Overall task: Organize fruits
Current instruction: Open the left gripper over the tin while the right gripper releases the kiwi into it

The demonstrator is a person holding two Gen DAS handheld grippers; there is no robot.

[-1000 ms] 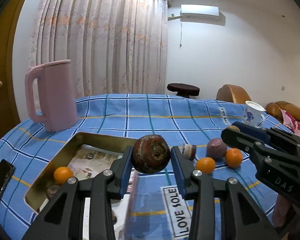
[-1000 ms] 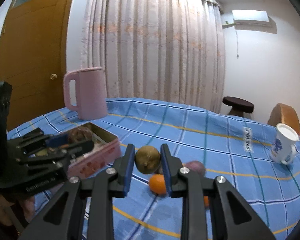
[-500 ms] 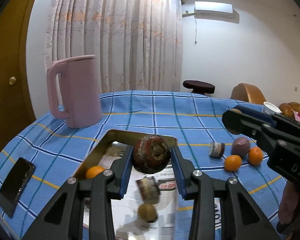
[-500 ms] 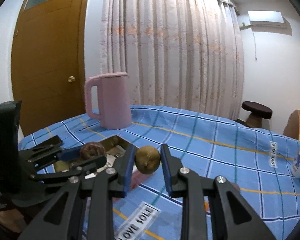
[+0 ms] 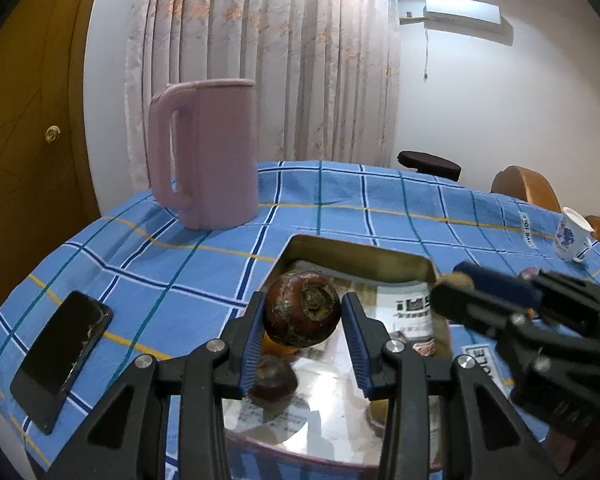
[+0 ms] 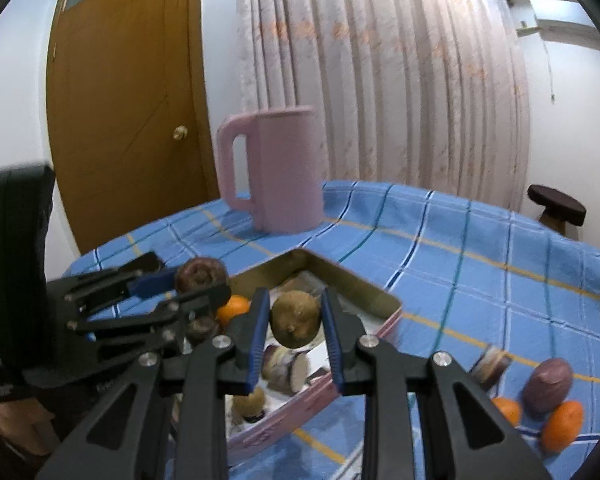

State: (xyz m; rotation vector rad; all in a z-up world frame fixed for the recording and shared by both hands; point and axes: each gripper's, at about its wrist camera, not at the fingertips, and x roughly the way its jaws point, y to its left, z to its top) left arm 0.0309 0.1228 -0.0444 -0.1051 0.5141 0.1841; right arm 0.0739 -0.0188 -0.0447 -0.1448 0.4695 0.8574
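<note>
My left gripper (image 5: 302, 334) pinches a round, dark red-brown fruit (image 5: 302, 310) with a rough, scabbed crown, held above the gold metal tin (image 5: 356, 250). My right gripper (image 6: 294, 334) pinches a dull olive-brown fruit (image 6: 296, 320), matte-skinned, also over the tin. Only the left view shows the black glossy phone (image 5: 60, 358) lying flat on the blue checked cloth (image 5: 180, 280). Only the right view shows two oranges (image 6: 562, 426) and a purple oval fruit (image 6: 548, 386) loose on the cloth, well apart from the tin. The smooth pink jug (image 5: 208, 152) stands upright behind.
</note>
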